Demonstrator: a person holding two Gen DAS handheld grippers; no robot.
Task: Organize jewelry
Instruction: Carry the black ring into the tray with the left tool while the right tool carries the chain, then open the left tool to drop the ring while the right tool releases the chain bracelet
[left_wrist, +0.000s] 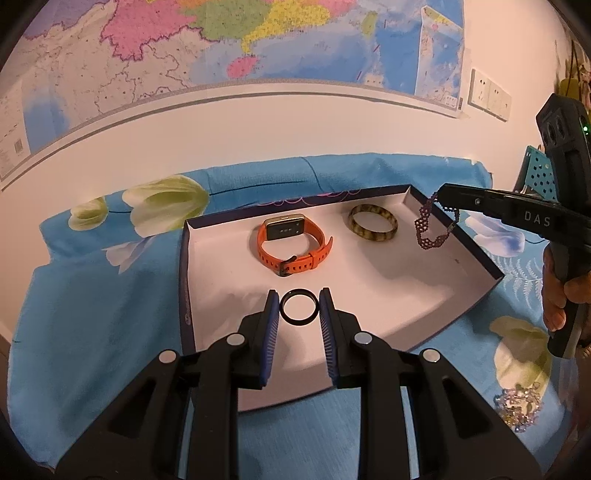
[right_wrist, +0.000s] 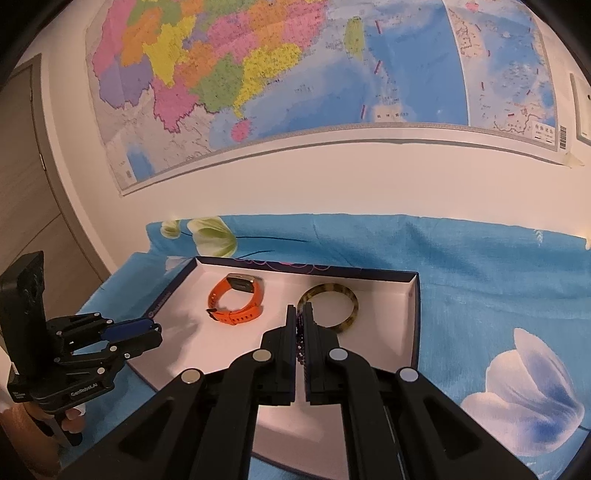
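Blue-padded fingers (left_wrist: 271, 314) of the left gripper (left_wrist: 298, 308) are clamped on a black ring (left_wrist: 298, 307), held upright between the pads above the near part of a shallow white-lined box (left_wrist: 480, 266). That box lies on a blue cloth with flowers (left_wrist: 92, 288).

Moving rightward inside the box, an orange watch (left_wrist: 291, 245) lies near the middle. Just beside it, further right, lies a mottled yellow-brown bangle (left_wrist: 373, 223). Neither touches the other.

Further right again, the right gripper (left_wrist: 441, 195) reaches in from the side, its fingers pressed together on a purple beaded bracelet (left_wrist: 430, 230), which dangles over the box's right end. In the right wrist view the beads show as a dark strand pinched between the closed pads.

At the far right, outside the box, a pile of pale crystal jewellery (left_wrist: 517, 404) waits on the cloth.

Judging from this, both pieces are about to be set down. Each would do best lowered onto bare white lining, the ring left of the watch, the bracelet right of the bangle, and released only once resting, so nothing rolls or tangles.
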